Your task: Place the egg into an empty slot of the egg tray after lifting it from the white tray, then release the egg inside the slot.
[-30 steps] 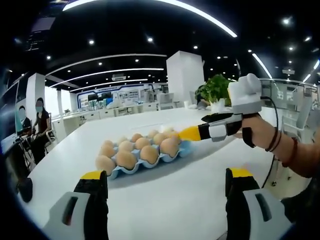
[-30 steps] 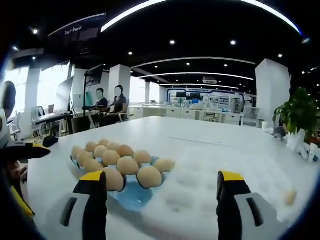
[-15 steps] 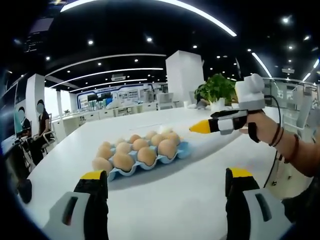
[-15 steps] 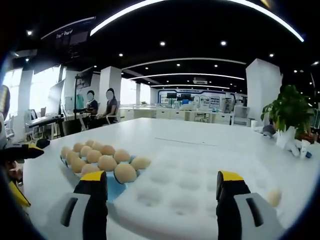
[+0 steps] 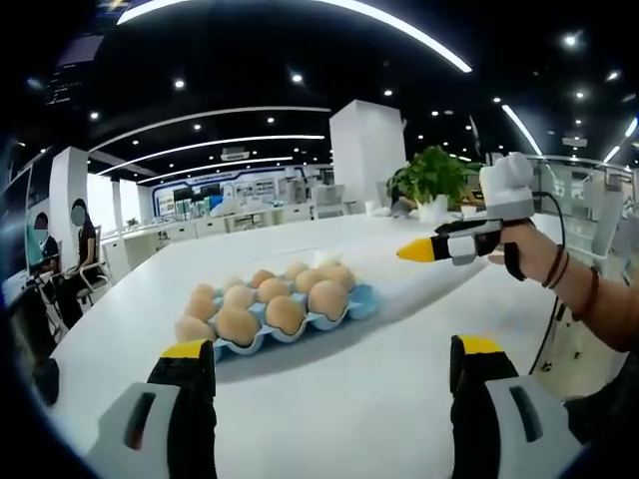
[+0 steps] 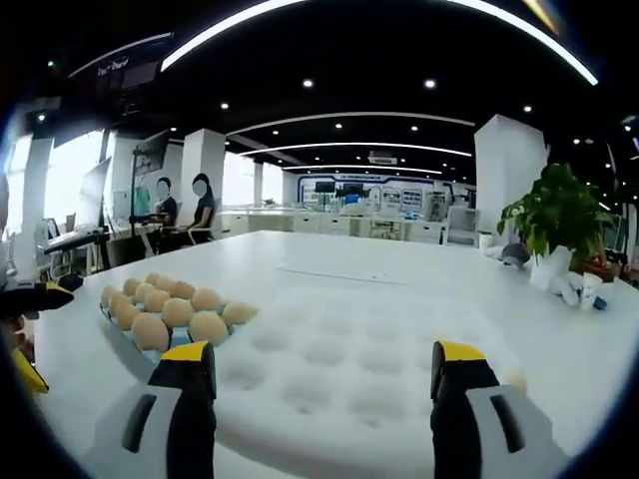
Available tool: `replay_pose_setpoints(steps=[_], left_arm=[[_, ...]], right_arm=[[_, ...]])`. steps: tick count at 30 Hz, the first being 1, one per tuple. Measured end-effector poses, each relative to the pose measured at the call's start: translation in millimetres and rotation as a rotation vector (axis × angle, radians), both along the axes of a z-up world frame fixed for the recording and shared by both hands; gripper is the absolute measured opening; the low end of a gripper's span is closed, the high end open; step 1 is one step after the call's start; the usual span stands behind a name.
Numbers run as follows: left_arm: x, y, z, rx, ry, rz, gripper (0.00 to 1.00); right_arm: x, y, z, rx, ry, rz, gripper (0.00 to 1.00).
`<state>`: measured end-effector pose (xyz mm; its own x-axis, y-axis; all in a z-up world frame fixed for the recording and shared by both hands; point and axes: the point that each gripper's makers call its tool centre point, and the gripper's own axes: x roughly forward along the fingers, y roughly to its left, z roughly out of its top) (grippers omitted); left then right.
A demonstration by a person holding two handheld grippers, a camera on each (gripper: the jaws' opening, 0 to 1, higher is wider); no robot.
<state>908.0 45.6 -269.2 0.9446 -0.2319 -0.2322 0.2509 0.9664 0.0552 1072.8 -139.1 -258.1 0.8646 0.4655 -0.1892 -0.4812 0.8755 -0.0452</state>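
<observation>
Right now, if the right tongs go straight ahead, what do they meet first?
Probably the white tray, lying directly beyond the open right tongs. The blue egg tray sits off to the left; depth is uncertain.

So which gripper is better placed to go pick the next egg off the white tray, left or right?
Right, probably. The right gripper is open and sits right over the white tray, with a loose egg just past its right jaw. The left gripper faces the blue egg tray instead.

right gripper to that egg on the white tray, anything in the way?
Nothing visible. The right gripper is open over the white tray; the egg sits at the tray's right edge, just past the right jaw, with bare dimples between.
</observation>
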Motion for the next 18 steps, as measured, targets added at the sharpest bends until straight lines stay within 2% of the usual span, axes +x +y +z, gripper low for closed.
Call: replay_pose_setpoints(steps=[7,18], left_arm=[[3.3,-3.7,0.1,-0.003,0.002,-0.002,1.00],[7.2,-7.8,0.4,0.000,0.005,-0.008,1.00]], right_arm=[[7.3,-16.8,-0.9,-0.005,0.007,-0.028,0.92],[17.0,-56.0,-1.3,-0.012,0.000,-0.105,0.88]])
